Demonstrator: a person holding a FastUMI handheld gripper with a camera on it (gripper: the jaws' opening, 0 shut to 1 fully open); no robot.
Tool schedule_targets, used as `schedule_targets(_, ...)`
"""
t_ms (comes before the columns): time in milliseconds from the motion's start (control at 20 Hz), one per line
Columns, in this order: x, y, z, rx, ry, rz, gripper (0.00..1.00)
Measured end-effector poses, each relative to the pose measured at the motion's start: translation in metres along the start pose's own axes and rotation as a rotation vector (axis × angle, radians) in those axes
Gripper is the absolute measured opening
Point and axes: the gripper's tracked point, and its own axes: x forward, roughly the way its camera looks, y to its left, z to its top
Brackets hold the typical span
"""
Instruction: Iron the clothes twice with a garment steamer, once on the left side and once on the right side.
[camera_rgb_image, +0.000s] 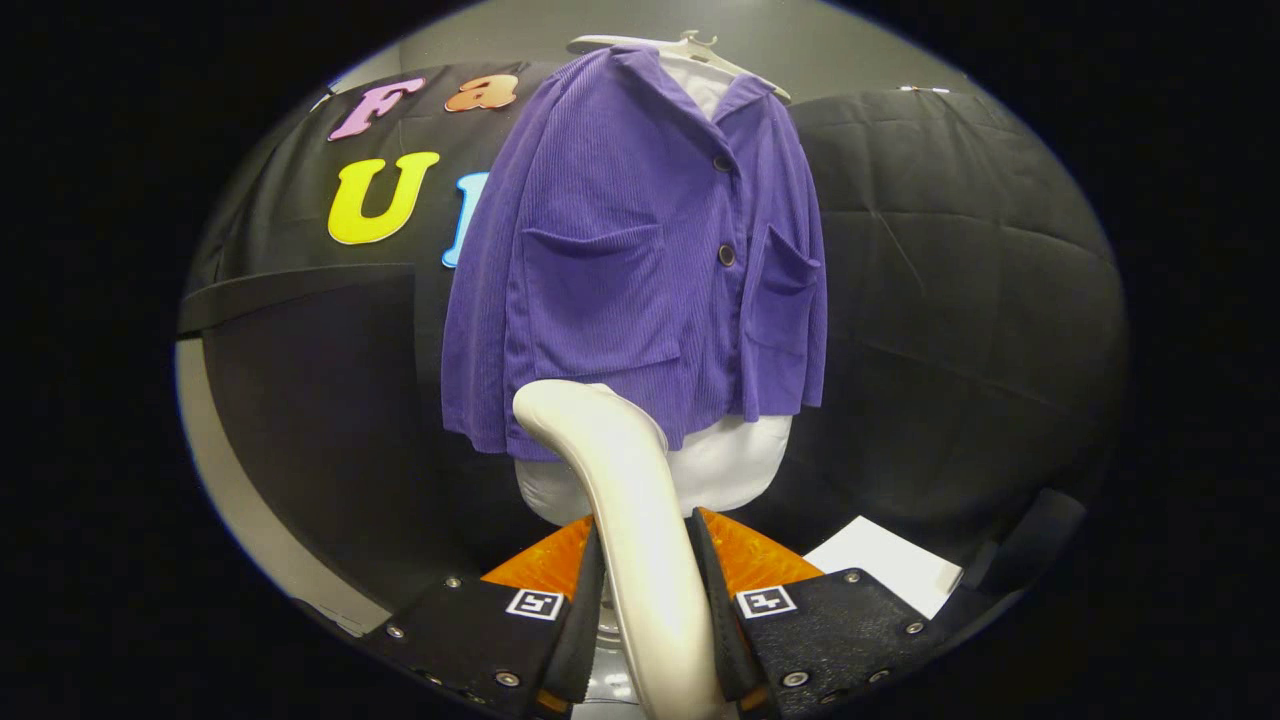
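We see our claw (648, 590) closed on the steamer (625, 500), one finger (585, 600) pressed to each side of its pale handle. The handle rises up between the fingers and bends over to the left at its top, so the head sits just below the jacket's hem. The claw points level and straight at the garment, neither tipped nor rolled as far as we can judge through the fisheye.

The jacket (640, 260) hangs ahead of us on a hanger (690, 45), well beyond the fingers. It is purple, ribbed, buttoned down the front, with a patch pocket on each side. Under it a white garment (720, 465) shows at the collar and below the hem; whether that is a shirt or a form we cannot tell. The steamer's head appears to stand just short of the cloth, before the jacket's left half as we look at it.

A white sheet (885, 565) lies low to the right, near the right finger.
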Motion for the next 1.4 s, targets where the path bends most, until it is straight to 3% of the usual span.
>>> schedule_targets(650,-0.088,-0.063,0.212,0.182,-0.395,-0.115,0.48)
schedule_targets(1050,-0.085,-0.091,0.316,0.192,-0.547,-0.214,0.48)
schedule_targets(1400,-0.049,-0.118,0.378,0.178,-0.613,-0.305,0.48)
